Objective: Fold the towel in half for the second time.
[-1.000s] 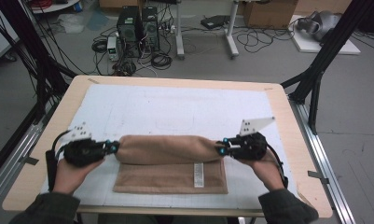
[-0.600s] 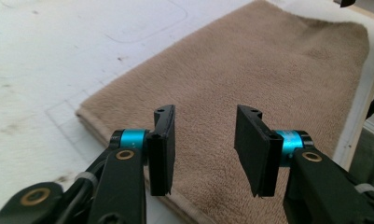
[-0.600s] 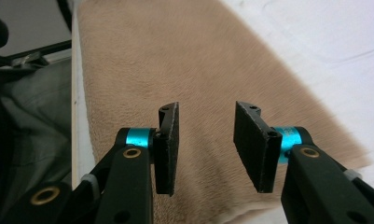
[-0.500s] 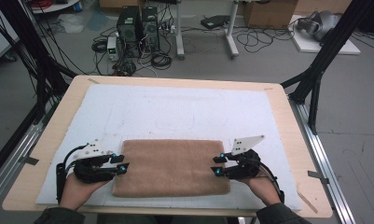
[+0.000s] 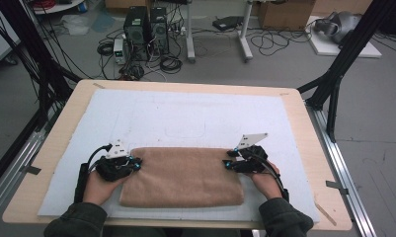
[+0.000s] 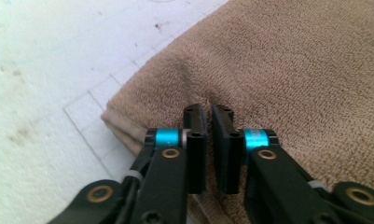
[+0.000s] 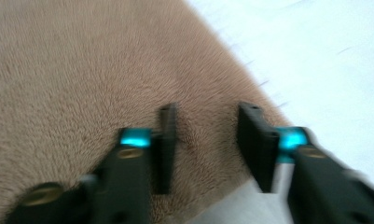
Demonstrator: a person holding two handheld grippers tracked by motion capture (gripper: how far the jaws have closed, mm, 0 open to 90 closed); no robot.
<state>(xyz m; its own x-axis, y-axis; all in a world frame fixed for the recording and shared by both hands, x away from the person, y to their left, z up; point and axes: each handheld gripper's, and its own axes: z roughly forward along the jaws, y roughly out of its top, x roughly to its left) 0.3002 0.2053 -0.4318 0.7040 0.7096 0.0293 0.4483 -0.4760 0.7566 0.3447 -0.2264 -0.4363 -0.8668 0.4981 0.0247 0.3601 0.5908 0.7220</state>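
while the person's forearms enter from the near edge of the table [image 5: 52, 143], the folded brown towel [image 5: 183, 175] lies flat on the white mat [image 5: 185, 118], close to that edge and squared to it. the left gripper [image 5: 135, 162] sits at the towel's far left corner, the right gripper [image 5: 228, 162] at its far right corner — a symmetric hold that suits keeping the fold straight. in the left gripper view the left gripper [image 6: 208, 116] has its jaws drawn almost together, a small ridge of terry [image 6: 287, 70] pinched between the pads, having just been closing. in the right gripper view the right gripper [image 7: 205, 123] stands with its jaws apart over the towel [image 7: 82, 70] edge, pressing down on the pile but clamping nothing visible; they too have just been closing, and the blur leaves the contact uncertain. judged from this, the left corner is gripped and the right is about to be. beyond the mat, off the table — computer towers [image 5: 146, 24], loose cables [image 5: 279, 42] and cardboard boxes [image 5: 284, 12] on the floor.
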